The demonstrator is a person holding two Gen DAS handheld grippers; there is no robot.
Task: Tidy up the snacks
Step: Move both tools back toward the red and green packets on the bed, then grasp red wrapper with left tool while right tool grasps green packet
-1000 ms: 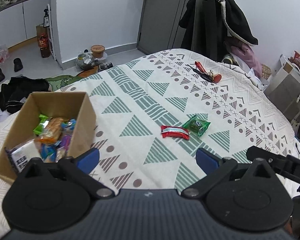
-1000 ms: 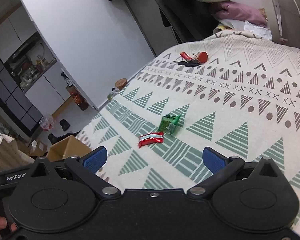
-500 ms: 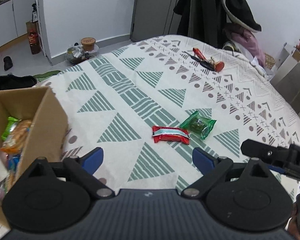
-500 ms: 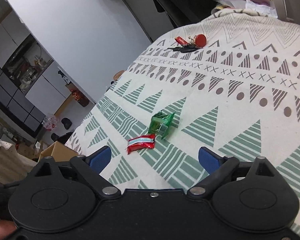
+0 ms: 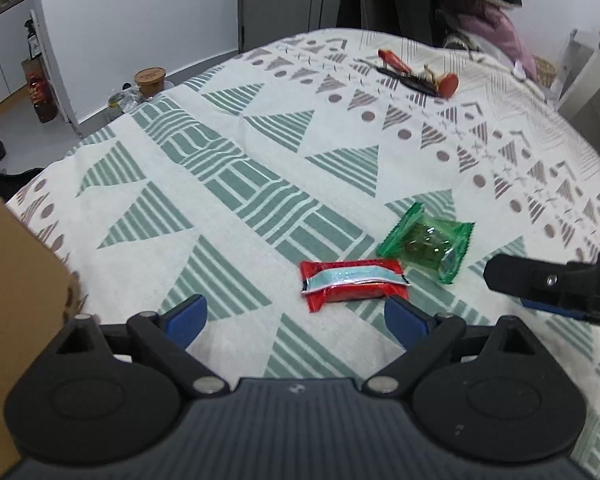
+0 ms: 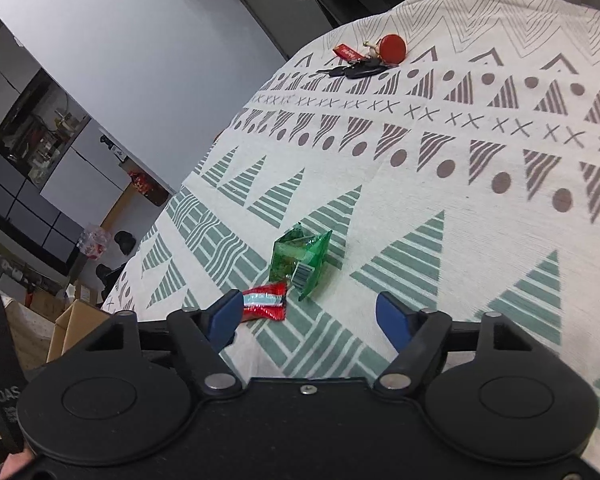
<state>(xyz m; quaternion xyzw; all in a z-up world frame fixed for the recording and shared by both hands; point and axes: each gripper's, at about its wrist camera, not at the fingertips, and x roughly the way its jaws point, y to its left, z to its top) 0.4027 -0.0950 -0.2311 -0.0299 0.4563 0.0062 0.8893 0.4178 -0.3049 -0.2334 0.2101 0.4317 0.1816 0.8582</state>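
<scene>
A red snack packet (image 5: 352, 284) with a pale stripe lies on the patterned bedspread (image 5: 260, 152), and a green packet (image 5: 428, 242) lies just right of it. My left gripper (image 5: 296, 316) is open and hovers close in front of the red packet, nothing between its fingers. The right gripper shows as a black finger (image 5: 540, 280) at the right edge of the left wrist view. In the right wrist view the right gripper (image 6: 308, 316) has its jaws closing, with the red packet (image 6: 265, 302) by its left fingertip and the green packet (image 6: 300, 262) just beyond; nothing lies between the pads.
A cardboard box (image 5: 16, 304) stands at the left edge of the bed, also seen low at the left as the box (image 6: 76, 324). A bunch of keys with red tags (image 5: 420, 74) lies at the far side. Bottles and a jar (image 5: 150, 80) sit on the floor.
Both grippers have moved down and forward toward the two packets, which now look larger. The box has slid toward the left edge of the left view. The right jaws have narrowed.
</scene>
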